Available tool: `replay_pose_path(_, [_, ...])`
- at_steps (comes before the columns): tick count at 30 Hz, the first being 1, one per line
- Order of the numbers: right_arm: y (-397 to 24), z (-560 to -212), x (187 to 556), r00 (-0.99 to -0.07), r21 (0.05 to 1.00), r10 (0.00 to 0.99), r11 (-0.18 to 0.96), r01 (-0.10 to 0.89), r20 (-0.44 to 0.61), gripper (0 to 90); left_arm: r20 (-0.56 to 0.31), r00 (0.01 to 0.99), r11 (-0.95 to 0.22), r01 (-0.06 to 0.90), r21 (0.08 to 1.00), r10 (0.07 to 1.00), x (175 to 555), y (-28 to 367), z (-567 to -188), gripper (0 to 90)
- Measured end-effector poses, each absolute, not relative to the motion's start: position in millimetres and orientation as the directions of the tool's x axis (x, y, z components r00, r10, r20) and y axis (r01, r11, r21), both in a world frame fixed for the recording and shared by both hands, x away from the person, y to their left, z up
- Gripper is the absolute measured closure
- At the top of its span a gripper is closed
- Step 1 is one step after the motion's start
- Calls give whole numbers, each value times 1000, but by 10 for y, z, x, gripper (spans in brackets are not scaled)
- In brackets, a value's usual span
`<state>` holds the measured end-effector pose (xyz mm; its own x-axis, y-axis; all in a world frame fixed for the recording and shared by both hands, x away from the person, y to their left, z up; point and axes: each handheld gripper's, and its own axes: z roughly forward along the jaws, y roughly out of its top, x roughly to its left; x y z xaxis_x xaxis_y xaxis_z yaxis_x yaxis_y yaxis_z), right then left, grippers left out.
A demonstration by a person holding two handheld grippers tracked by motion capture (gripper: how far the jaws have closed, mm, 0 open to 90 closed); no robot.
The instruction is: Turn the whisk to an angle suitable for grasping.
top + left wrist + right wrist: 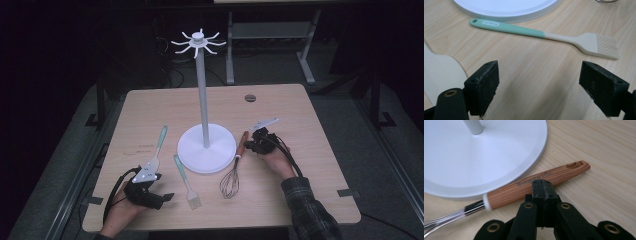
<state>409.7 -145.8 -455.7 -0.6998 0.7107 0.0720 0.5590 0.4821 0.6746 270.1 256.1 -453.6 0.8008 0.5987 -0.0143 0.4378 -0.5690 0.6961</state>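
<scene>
Whisk [534,186] lies beside the stand's base [499,157], so my right gripper [543,185], jaws pressed together and empty, nudges its wooden handle. My left gripper [539,82] waits, jaws spread, near the brush [544,36].

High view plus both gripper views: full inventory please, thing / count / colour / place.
Table: 1, light wood, centre.
Hook stand: 1, white, round base mid-table, pole upright, hooks on top.
Whisk: 1, steel wires with wood-grain handle, right of the base, handle toward the right tongs.
Pastry brush: 1, mint handle with cream bristles, left front of the base.
Spatula: 1, mint handle with cream blade, left of the base.
Left tongs: 1, black, front left, jaws wide apart, nothing between.
Right tongs: 1, black, at the whisk handle, jaws closed together, empty.
</scene>
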Motion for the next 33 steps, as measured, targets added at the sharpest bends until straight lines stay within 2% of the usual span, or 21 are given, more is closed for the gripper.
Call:
replay_pose_path(8, [-1355, -4375, 3836, -747, 640, 645, 508, 576, 160, 900, -26, 801, -562, 442, 699, 598, 2700, 2568, -4531, 159])
replay_pose_path(14, [-1078, -4352, 3681, -810, 616, 565, 585, 527, 157, 900, -26, 803, -563, 440, 699, 595, 2696, 2565, -4530, 160])
replay_pose_path(18, [-971, -4363, 3621, -826, 591, 546, 624, 511, 139, 900, -26, 804, -567, 442, 695, 594, 2699, 2570, -4535, 160])
replay_pose_path(33, [-937, -4382, 3572, -837, 564, 533, 655, 503, 127, 900, -27, 803, -566, 443, 695, 596, 2696, 2569, -4534, 160])
